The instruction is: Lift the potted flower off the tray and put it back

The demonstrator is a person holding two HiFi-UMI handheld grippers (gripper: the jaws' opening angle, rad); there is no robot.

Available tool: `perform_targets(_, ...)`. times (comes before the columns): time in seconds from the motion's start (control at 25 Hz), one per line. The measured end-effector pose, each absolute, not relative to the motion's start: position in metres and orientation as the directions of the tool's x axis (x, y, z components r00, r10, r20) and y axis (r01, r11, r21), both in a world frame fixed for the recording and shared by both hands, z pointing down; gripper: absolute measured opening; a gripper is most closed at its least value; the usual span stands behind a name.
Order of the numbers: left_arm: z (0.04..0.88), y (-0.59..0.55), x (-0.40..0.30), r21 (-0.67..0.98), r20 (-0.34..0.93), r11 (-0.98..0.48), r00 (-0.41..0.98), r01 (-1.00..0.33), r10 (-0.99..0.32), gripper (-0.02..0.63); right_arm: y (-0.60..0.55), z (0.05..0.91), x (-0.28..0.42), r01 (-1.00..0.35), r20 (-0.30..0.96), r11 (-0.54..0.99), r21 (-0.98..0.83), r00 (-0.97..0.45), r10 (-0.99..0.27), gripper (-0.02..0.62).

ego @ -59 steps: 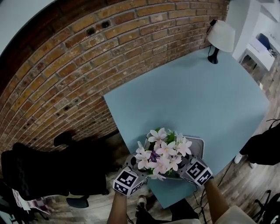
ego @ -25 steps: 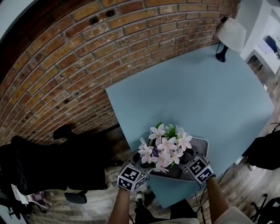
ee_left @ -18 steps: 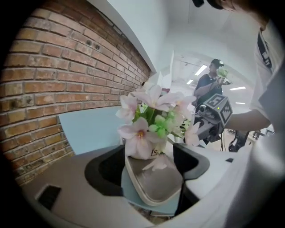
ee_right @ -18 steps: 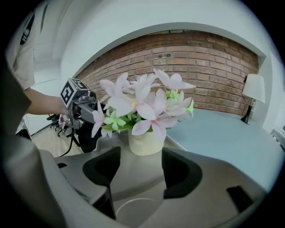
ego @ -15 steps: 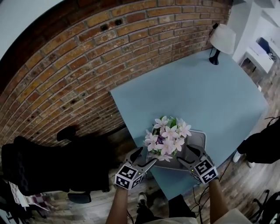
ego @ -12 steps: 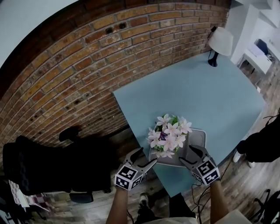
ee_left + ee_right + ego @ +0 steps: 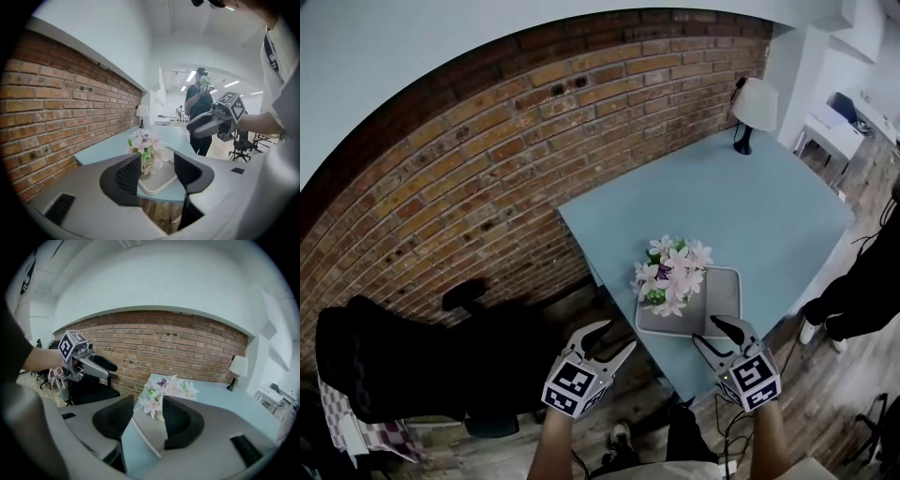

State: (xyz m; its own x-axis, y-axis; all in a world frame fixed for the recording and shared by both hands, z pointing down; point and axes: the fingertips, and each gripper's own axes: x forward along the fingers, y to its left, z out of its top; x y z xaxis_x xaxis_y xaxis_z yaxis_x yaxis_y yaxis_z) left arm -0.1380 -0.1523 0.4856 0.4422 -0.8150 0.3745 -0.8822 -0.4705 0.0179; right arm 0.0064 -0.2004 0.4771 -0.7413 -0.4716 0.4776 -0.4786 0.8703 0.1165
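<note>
Worktop [image 7: 741,206]: one, carrying one tray [image 7: 715,317], one potted flower [image 7: 672,273] and one lamp [image 7: 753,105]. Claws: two, left claw [image 7: 621,334] and right claw [image 7: 705,330]. One bystander [image 7: 862,291].

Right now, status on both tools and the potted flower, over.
Open, empty: left tool, right tool, jaws just been closing, nothing between them. On the tray: potted flower, upright. Nothing in the way.

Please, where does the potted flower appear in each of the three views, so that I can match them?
Head view: the flower is right of centre, on the tray.
Left gripper view: the flower is just left of centre, slightly low.
Right gripper view: the flower is near the centre.
Shared landmark: the white lamp, upper right in the head view, above the flower in the left view, right in the right view.
</note>
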Motion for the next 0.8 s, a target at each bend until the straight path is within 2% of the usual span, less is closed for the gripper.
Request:
perform_targets(0.2,0.439,-0.126,-0.143,-0.040,0.302,-0.472,0.440,-0.881,-0.846,0.140,-0.169,0.432,-0.002,-0.528,0.386,0.837,0.143,-0.749,-0.539,0.167)
perform_targets(0.32,0.412,-0.110,-0.140,-0.081,0.267,-0.498,0.463,-0.863,-0.845,0.099,-0.152,0.408,-0.005,-0.564,0.340,0.813,0.148,-0.743,-0.577,0.136)
perform_targets(0.48,0.388,-0.089,-0.137,-0.116,0.233,-0.499,0.465,-0.858,-0.854,0.044,-0.130,0.381,-0.001,-0.615,0.284,0.774,0.153,-0.722,-0.630,0.062)
perform_targets(0.6,0.373,-0.074,-0.133,-0.136,0.211,-0.505,0.473,-0.853,-0.856,0.025,-0.111,0.363,0.004,-0.635,0.247,0.758,0.150,-0.719,-0.650,0.024)
perform_targets(0.8,0.346,-0.049,-0.121,-0.161,0.174,-0.515,0.489,-0.842,-0.855,0.023,-0.082,0.334,0.008,-0.641,0.210,0.750,0.164,-0.720,-0.661,0.020)
